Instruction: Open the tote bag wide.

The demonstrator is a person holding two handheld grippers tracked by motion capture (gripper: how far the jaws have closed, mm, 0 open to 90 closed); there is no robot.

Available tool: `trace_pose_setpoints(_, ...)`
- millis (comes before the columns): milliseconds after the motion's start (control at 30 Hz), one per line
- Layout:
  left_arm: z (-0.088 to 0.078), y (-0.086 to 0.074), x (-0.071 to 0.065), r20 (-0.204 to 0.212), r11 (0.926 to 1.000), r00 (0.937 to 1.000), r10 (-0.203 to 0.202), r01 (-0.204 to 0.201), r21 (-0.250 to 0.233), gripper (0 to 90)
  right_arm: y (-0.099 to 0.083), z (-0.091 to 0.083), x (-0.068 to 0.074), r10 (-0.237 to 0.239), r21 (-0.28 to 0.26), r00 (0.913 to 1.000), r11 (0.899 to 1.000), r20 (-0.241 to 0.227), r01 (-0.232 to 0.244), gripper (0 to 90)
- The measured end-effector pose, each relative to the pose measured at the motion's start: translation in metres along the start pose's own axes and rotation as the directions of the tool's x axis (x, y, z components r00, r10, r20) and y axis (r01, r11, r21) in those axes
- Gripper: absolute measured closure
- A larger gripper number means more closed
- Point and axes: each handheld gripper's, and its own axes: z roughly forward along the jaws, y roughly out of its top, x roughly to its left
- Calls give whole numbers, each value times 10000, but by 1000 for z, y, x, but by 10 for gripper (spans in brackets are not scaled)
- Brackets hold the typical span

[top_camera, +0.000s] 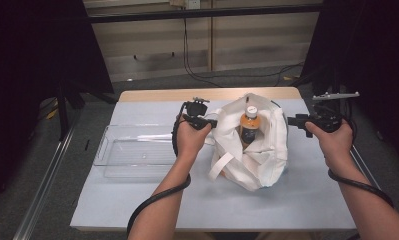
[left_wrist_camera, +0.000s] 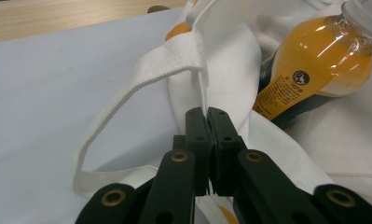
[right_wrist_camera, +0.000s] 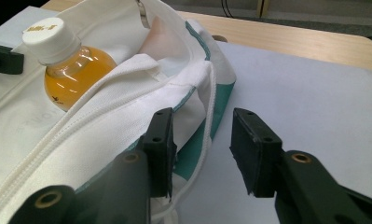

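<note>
White cloth tote bag (top_camera: 257, 145) with teal lining, slumped open on the table's blue-grey cover, mouth gaping upward, white strap handle (left_wrist_camera: 141, 84) looping off its left side, orange drink bottle (top_camera: 248, 126) with white cap upright inside it

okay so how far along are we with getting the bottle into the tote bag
Done, by the look of it: the orange drink bottle stands inside the white tote bag. In hand: the left gripper is shut on the bag's edge, while the right gripper is open, gripping nothing. Left: releasing the bag.
</note>
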Motion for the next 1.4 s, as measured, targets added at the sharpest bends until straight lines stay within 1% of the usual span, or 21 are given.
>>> trace_pose_setpoints(133,0,0,0,-5,10000,10000,-23,23,36,881,3,-2,0,167,-19,9999,9999,-18,-167,545)
trace_pose_setpoints(233,1,0,0,-38,10000,10000,-48,48,32,881,6,-2,2,29,54,9998,10000,188,-30,493)
trace_pose_setpoints(267,1,0,0,-43,10000,10000,-40,40,34,881,8,-2,3,110,49,9998,9999,161,-111,486)
trace_pose_setpoints(300,1,0,0,-58,10000,10000,-46,46,35,881,9,-2,4,71,33,9998,10000,206,-72,480)
trace_pose_setpoints(367,1,0,-1,-71,10000,10000,6,-6,28,881,12,-2,7,-177,53,9993,9998,333,176,480)
trace_pose_setpoints(400,0,0,-1,-58,10000,10000,-31,31,-4,881,14,-2,8,-137,28,9996,9999,237,137,476)
trace_pose_setpoints(467,0,0,-1,-31,10000,10000,-39,39,-18,880,15,-1,10,-154,11,9997,9999,212,154,460)
trace_pose_setpoints(533,0,0,-1,-38,9999,10000,-89,89,-86,880,16,1,13,-150,13,9999,9999,39,150,440)
trace_pose_setpoints(567,0,0,-1,-62,10000,10000,-18,17,-58,880,16,3,15,-225,57,9997,9997,41,225,428)
trace_pose_setpoints(600,0,0,-1,-54,10000,10000,-33,33,-76,880,16,4,16,-185,132,9998,9997,-17,185,424)
trace_pose_setpoints(667,0,0,-1,-32,10000,10000,-26,26,-63,880,15,7,19,-213,88,9998,9997,40,212,388)
trace_pose_setpoints(733,0,0,-1,-34,10000,10000,-50,50,-80,880,15,10,20,-62,90,10000,9999,-39,62,370)
trace_pose_setpoints(800,0,0,-1,-31,10000,10000,-55,55,-83,880,15,13,21,-23,150,9999,9999,-158,25,368)
trace_pose_setpoints(900,1,1,0,-9,10000,10000,-59,59,-43,879,14,14,22,115,133,9997,9998,-209,-113,368)
trace_pose_setpoints(1000,1,1,0,-34,10000,10000,-29,29,-21,879,15,15,22,151,159,9996,9998,-233,-147,368)
trace_pose_setpoints(1033,1,1,0,-31,10000,10000,-7,8,11,879,16,14,22,261,154,9991,9996,-326,-256,361)
trace_pose_setpoints(1100,1,1,0,-35,10000,10000,-24,24,30,880,17,14,22,269,218,9993,9994,-248,-264,353)
trace_pose_setpoints(1167,1,1,0,-42,10000,10000,-59,59,11,880,17,15,23,163,239,9996,9996,-227,-158,352)
trace_pose_setpoints(1233,1,0,0,-75,10000,10000,-13,13,21,879,18,15,23,247,253,9995,9994,-197,-242,337)
trace_pose_setpoints(1300,2,0,0,-35,10000,10000,-55,55,-18,879,18,15,23,202,290,9998,9994,-77,-200,331)
trace_pose_setpoints(1400,2,0,1,-54,10000,10000,-78,78,-23,880,16,17,21,246,293,9996,9993,-101,-243,331)
